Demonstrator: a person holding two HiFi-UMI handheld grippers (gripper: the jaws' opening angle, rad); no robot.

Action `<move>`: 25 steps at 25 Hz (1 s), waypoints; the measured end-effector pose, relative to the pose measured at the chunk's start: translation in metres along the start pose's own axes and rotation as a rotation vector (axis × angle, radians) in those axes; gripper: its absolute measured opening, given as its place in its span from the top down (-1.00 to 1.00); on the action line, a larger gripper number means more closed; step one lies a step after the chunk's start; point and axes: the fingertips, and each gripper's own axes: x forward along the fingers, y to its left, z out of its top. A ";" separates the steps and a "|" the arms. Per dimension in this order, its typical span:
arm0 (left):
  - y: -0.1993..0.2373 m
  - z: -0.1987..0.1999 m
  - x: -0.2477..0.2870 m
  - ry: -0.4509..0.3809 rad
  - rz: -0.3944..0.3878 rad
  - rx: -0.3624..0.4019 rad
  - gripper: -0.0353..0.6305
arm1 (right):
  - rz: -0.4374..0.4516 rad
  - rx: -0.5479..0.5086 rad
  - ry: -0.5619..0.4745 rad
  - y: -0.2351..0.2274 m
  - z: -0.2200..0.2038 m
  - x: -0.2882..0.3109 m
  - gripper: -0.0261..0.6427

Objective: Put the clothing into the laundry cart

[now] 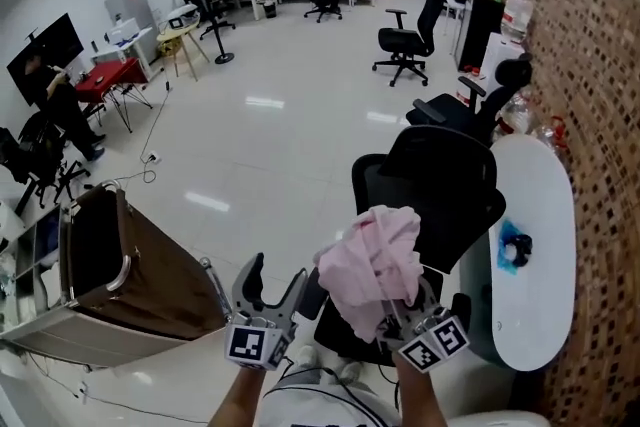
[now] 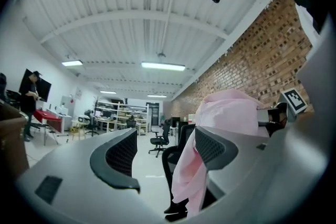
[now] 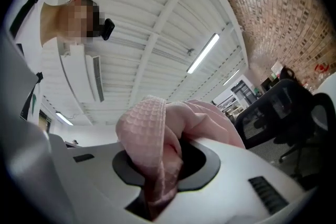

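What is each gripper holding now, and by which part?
The right gripper holds the pink garment by a bunched fold of its fabric; the left gripper holds nothing.

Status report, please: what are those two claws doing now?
Right gripper shut on pink garment. Left gripper open, empty. Laundry cart at left, path looks open.

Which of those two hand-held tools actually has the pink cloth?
The right tool: its jaws are closed on the pink cloth, which bunches above it. The left tool stands open with nothing between its jaws.
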 end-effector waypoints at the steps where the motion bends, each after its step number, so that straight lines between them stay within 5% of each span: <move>1: 0.006 0.003 -0.010 0.000 0.032 0.005 -0.13 | 0.037 0.013 0.009 0.009 -0.006 0.006 0.61; 12: 0.097 0.015 -0.149 -0.006 0.410 0.084 -0.13 | 0.378 0.175 0.120 0.124 -0.075 0.060 0.61; 17: 0.123 0.029 -0.200 -0.045 0.478 0.079 -0.10 | 0.493 0.177 0.143 0.188 -0.087 0.070 0.61; 25: 0.170 0.041 -0.296 -0.076 0.542 0.093 -0.10 | 0.558 0.165 0.193 0.288 -0.126 0.072 0.61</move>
